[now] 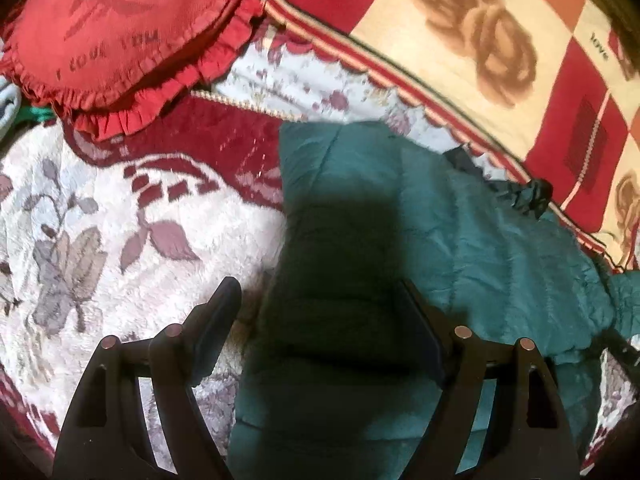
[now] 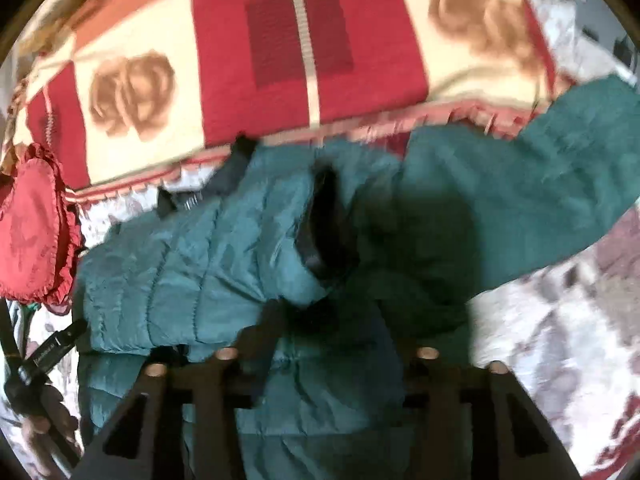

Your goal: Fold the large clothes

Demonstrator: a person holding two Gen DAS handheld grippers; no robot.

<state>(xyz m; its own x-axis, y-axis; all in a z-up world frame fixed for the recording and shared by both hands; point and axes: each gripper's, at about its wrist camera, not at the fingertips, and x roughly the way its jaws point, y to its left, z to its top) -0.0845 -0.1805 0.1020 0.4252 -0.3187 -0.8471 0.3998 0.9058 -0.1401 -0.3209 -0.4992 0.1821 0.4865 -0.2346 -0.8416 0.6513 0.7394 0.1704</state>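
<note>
Spread left gripper (image 1: 316,304) fingers are noted over the near-left edge of the teal quilted jacket (image 1: 460,216) on the floral blanket (image 1: 100,216), its length running rightward, while right gripper (image 2: 340,320) closure cannot be told.

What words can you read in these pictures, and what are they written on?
"love": on the checked blanket, in a cream square.
"I love you", faint and hard to make out: woven into the red frilly cushion.
Small white print on the left gripper: too blurred to read.
</note>
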